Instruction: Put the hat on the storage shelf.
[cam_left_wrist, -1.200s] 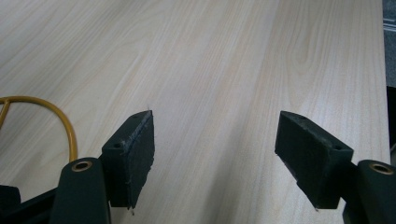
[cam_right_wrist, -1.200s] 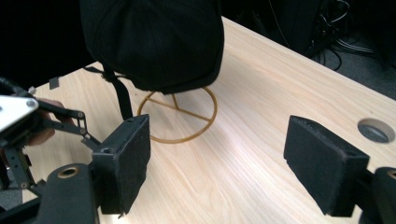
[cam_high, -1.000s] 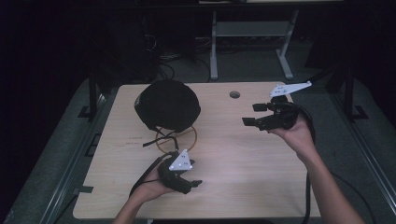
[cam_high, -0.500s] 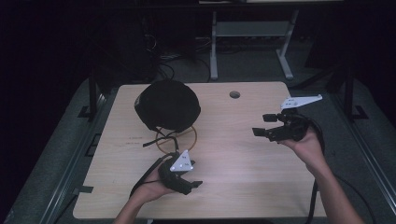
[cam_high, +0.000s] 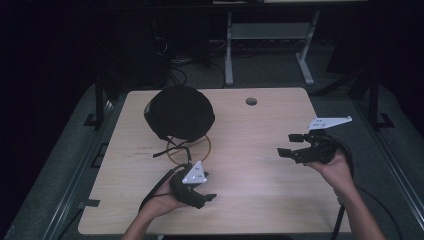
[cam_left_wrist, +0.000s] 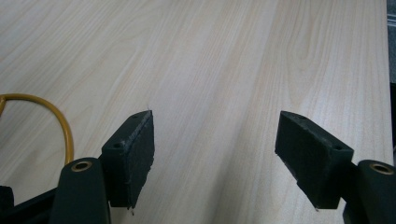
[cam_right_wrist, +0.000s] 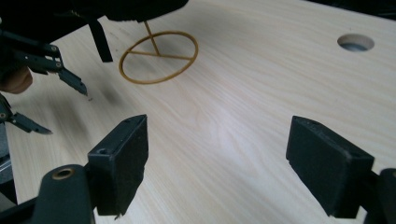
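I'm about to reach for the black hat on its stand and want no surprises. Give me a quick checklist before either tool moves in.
1. Left tool open, nothing between its pads: ok.
2. Right tool open and empty: ok.
3. Black hat sits on the yellow wire stand, apart from both tools: ok.
4. Bare table between right tool and hat: ok.
5. Black strap hanging under the hat crosses the stand's ring; snag risk: not ok.
6. How firmly the hat sits on the stand: cannot tell.
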